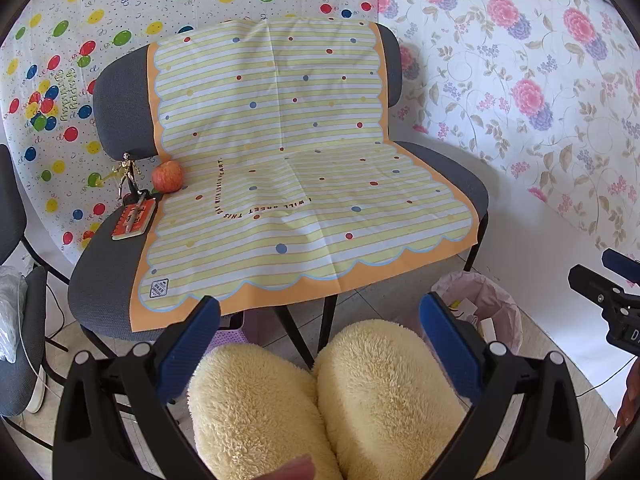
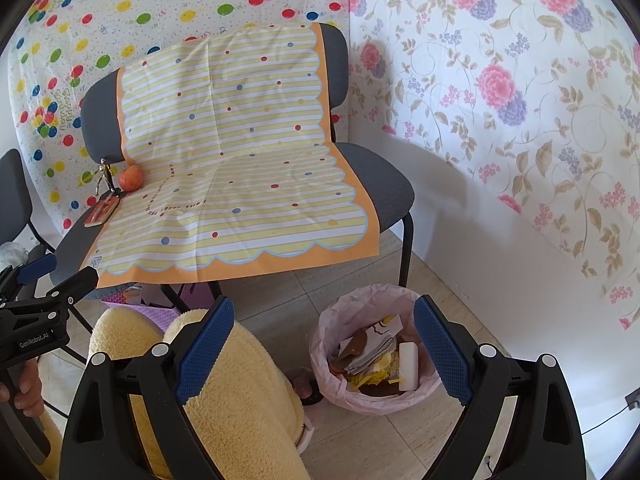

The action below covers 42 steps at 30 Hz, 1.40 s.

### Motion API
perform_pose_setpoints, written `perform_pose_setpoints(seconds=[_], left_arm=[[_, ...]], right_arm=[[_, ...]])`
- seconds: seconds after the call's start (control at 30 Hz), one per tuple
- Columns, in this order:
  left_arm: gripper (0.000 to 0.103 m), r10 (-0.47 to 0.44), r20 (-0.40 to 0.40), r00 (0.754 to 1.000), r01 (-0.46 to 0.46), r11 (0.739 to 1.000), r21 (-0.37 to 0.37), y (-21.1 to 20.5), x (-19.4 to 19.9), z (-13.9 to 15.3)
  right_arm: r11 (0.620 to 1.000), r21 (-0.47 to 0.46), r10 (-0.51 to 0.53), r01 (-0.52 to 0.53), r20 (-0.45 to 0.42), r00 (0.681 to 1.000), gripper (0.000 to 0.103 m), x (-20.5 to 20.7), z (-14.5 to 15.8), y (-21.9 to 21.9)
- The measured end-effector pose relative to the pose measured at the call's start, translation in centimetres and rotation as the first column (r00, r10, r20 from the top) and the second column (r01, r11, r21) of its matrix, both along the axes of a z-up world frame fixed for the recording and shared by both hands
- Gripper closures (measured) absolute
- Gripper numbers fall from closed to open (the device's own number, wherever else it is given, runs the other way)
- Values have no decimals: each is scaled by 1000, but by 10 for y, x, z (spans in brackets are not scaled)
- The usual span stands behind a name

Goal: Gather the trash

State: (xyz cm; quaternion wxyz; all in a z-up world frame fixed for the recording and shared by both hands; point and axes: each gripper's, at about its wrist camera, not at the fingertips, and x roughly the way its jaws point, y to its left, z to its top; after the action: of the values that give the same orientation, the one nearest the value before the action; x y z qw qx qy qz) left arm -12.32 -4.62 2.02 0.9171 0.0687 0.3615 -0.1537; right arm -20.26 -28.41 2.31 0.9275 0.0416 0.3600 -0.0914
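Observation:
A trash bin with a pink liner [image 2: 374,396] stands on the floor by the chair's front right leg; it holds paper scraps, yellow wrappers and a white block [image 2: 408,366]. It also shows in the left wrist view [image 1: 486,300]. My right gripper [image 2: 324,344] is open and empty, hovering above the bin's left side. My left gripper [image 1: 320,320] is open and empty above the person's fluffy yellow knees [image 1: 320,400], facing the chair. The right gripper's tip shows at the right edge of the left wrist view [image 1: 600,288].
A grey chair [image 1: 460,176] is draped with a yellow striped sheet [image 1: 280,160]. On its left edge lie an apple [image 1: 167,176], a gold figurine [image 1: 128,172] and a red notebook with a pen [image 1: 134,220]. Another chair [image 1: 16,280] stands left. Floral wall right.

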Motion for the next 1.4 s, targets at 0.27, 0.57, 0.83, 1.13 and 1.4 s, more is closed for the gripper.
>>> perform_pose_setpoints(seconds=[0.27,0.57,0.83,1.13,1.4], left_arm=[[6,1,-6,1000,-1,1000,1,1,1,-2],[6,2,-9,1000,-2,1000,1,0,1,-4],[6,4,-8,1000,-4,1000,1,0,1,-4],[6,3,-5,1000,-2,1000,4,1,1,-7],[6,-4,-21,1000,3,999,-33,4,3,-8]], right_arm=[[1000,-1,0,0,-2,1000,13,0,-1,1],[1000,-1,2,-2,-2,1000,13,1,-1,-1],[1000,0,1,-1,-3,1000,13,1,-1,-1],[1000,1,4,-4,-3,1000,13,1,-1,-3],[1000,2,8,-8,-14,1000,13,1,-7,-4]])
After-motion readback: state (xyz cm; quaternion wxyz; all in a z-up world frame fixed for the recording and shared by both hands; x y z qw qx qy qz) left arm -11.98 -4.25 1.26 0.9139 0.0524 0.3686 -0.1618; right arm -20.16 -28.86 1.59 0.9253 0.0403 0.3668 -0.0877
